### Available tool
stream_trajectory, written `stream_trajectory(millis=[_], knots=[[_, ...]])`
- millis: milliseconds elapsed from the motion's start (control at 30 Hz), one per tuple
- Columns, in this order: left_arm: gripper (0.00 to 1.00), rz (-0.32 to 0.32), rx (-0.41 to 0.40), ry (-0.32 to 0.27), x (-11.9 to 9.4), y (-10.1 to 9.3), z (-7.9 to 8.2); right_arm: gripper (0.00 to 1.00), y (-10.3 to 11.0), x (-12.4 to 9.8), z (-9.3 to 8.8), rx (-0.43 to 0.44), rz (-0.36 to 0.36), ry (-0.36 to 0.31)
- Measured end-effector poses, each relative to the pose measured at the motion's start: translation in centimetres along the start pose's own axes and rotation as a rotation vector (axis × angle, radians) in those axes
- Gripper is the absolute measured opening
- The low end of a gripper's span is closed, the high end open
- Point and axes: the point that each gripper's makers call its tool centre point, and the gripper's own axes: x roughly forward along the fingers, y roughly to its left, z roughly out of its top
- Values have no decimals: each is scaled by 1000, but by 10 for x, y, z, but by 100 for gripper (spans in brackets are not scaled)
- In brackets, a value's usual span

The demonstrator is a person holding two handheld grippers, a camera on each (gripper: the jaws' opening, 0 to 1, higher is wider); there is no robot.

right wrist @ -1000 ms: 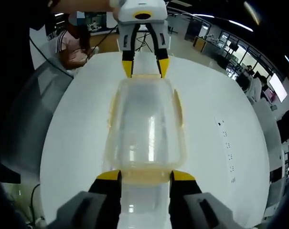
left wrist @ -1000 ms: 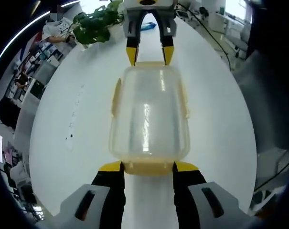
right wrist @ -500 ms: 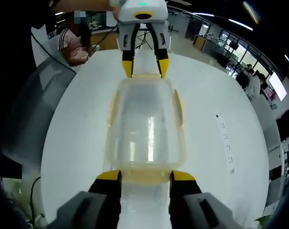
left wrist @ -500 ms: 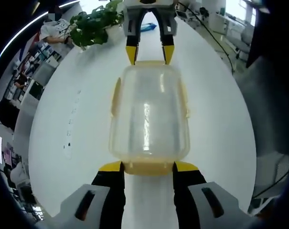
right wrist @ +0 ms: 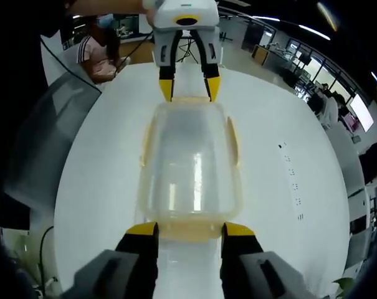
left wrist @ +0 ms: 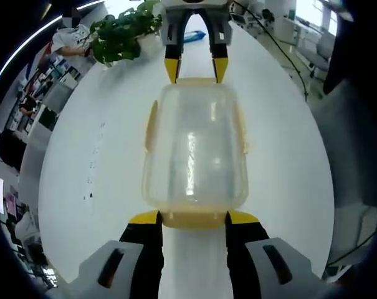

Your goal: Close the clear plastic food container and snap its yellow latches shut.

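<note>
So the clear container (left wrist: 194,156) sits flat on the white table (left wrist: 88,156), lid on, with one gripper at each short end. In the left gripper view, the left gripper (left wrist: 193,218) has its jaws spread wide, about as wide as the end latch (left wrist: 194,218). Its yellow tips sit at either end of that yellow latch, right up against it. Can't tell if they're actually pressing it or just touching. At the far end the right gripper (left wrist: 195,67) comes in from the top, jaws also apart, tips at the corners of the far latch (left wrist: 196,81).

The right gripper view shows the same setup mirrored: the right gripper's own jaws are open around the near latch (right wrist: 189,230), and the left gripper sits across the container at the other end.

The long side latches (left wrist: 151,128) look flared out a bit from the body, so probably not snapped, but through the plastic it's hard to be sure. Whether the end latches are clicked down is hidden by the jaw tips. There's a potted plant (left wrist: 121,34) at the far edge of the table.
</note>
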Motion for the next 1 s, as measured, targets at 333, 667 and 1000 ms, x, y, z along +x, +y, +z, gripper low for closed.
stream_trajectory(millis=[333,667,1000], knots=[[36,1,1,2,6,-4,12,36,4,-5,-13,0,1,6],[36,-15,-3,2,12,-6,25,36,6,-11,-25,4,1,12],[36,-16,-18,0,14,-10,36,36,8,-17,-35,5,8,33]])
